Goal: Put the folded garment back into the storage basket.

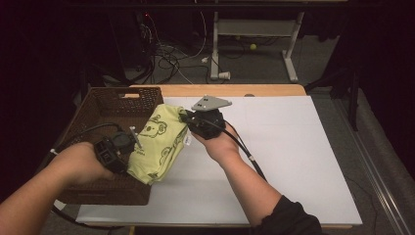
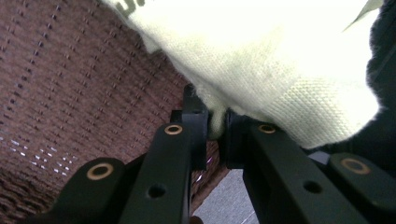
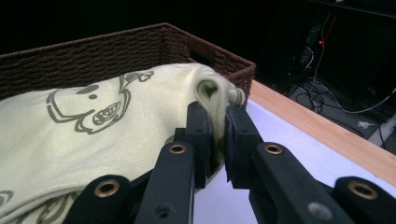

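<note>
While both clamp the yellow-green printed cloth [image 1: 157, 143] | left gripper [image 1: 128, 147], right gripper [image 1: 188, 119] pinch opposite edges | cloth overhangs wicker basket [image 1: 105, 105] rim; white table sheet [image 1: 293, 156] beside basket lies bare

I am holding my left gripper [image 1: 128, 142] low on the left side, with my left hand [image 1: 80, 164] wrapped around it and its jaws squeezing tight. I am holding my right gripper [image 1: 188, 118] higher up, pointing left, with my right hand [image 1: 220, 144] behind it, jaws pinching tight too.
</note>
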`<action>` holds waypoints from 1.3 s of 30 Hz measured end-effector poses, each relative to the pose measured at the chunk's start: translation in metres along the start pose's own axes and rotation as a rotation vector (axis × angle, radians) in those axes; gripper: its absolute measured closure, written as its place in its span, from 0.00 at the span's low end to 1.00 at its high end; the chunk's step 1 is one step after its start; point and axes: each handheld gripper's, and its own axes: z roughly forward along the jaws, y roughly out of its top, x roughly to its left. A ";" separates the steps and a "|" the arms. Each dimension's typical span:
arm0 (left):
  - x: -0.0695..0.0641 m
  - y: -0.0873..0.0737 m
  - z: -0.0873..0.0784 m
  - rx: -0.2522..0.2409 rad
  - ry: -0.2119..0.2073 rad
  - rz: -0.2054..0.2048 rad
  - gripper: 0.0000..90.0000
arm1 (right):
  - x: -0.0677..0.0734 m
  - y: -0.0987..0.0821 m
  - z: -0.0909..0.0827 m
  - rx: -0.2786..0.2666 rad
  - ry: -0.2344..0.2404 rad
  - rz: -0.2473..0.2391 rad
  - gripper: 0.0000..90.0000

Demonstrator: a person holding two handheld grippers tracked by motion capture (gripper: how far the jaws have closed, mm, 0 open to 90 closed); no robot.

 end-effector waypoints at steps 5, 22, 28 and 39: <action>0.007 -0.010 -0.004 0.007 0.015 -0.023 0.89 | 0.003 0.004 0.018 0.003 0.030 0.020 0.93; 0.025 -0.032 0.006 0.016 0.024 -0.088 0.89 | 0.017 0.014 0.057 0.023 0.061 -0.025 0.93; 0.031 -0.041 0.010 0.015 0.027 -0.110 0.89 | 0.024 0.017 0.076 0.034 0.082 -0.036 0.93; 0.035 -0.052 0.014 0.004 0.041 -0.149 0.89 | 0.031 0.028 0.094 0.043 0.099 -0.051 0.93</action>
